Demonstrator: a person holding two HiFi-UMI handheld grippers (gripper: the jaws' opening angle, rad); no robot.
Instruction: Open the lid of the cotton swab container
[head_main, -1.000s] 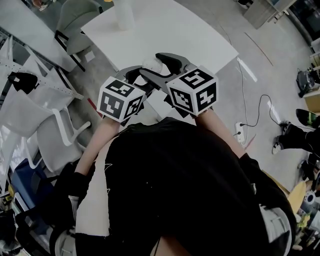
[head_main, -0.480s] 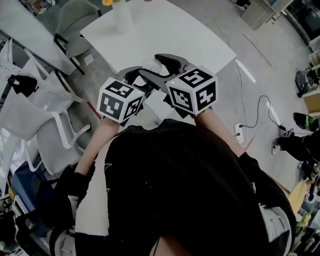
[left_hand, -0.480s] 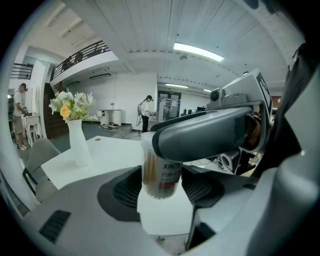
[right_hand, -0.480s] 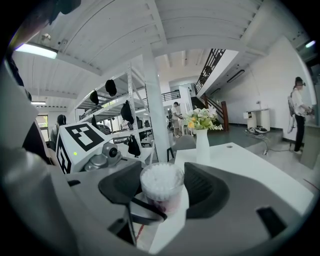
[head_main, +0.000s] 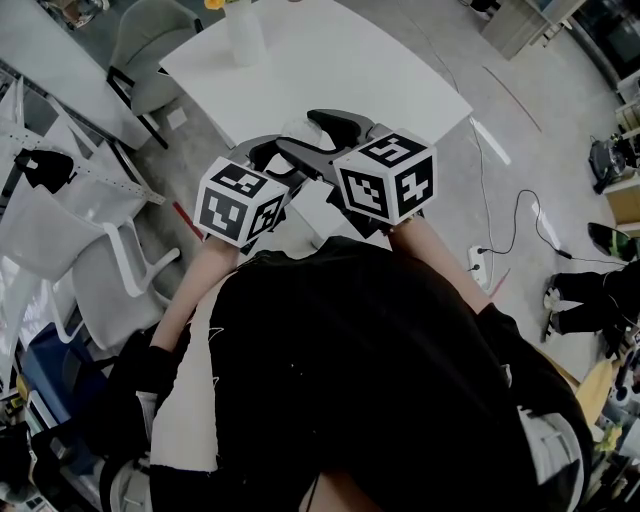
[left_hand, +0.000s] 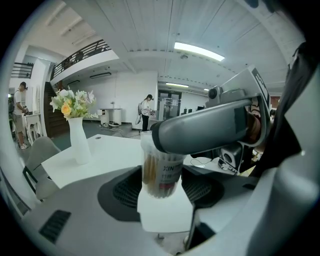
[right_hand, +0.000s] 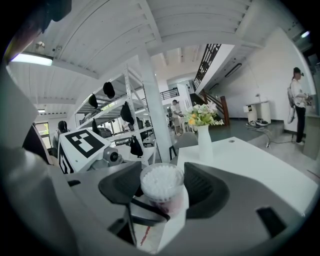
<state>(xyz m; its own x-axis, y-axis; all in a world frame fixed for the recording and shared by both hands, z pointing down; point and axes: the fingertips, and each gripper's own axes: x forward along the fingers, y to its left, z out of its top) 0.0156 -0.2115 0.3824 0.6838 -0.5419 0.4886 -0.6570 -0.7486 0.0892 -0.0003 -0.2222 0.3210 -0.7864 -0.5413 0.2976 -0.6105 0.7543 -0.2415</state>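
- Cotton swab container (left_hand: 161, 172): wall is clear glossy plastic. The label is printed, but its material cannot be told. The swab tips inside are white, fluffy and matt.
- Left gripper (left_hand: 161, 186) and right gripper (right_hand: 162, 191): both have smooth grey plastic shells with a matt-to-satin finish. The pads (left_hand: 122, 191) are dark, ribbed and rubbery-looking.
- Marker cubes (head_main: 238, 200): matt black-and-white print.
- Table (head_main: 350, 70): white and smooth, with a faint sheen.
- Vase (left_hand: 80, 142): white, smooth and matt.
- Person's top (head_main: 380, 380): black matt cloth.

We're in an open-plan office hall: white desk (head_main: 330, 70), flower vase (left_hand: 79, 142), storage racks (right_hand: 114, 112), staircase (right_hand: 206, 67) and mezzanine (left_hand: 82, 54).
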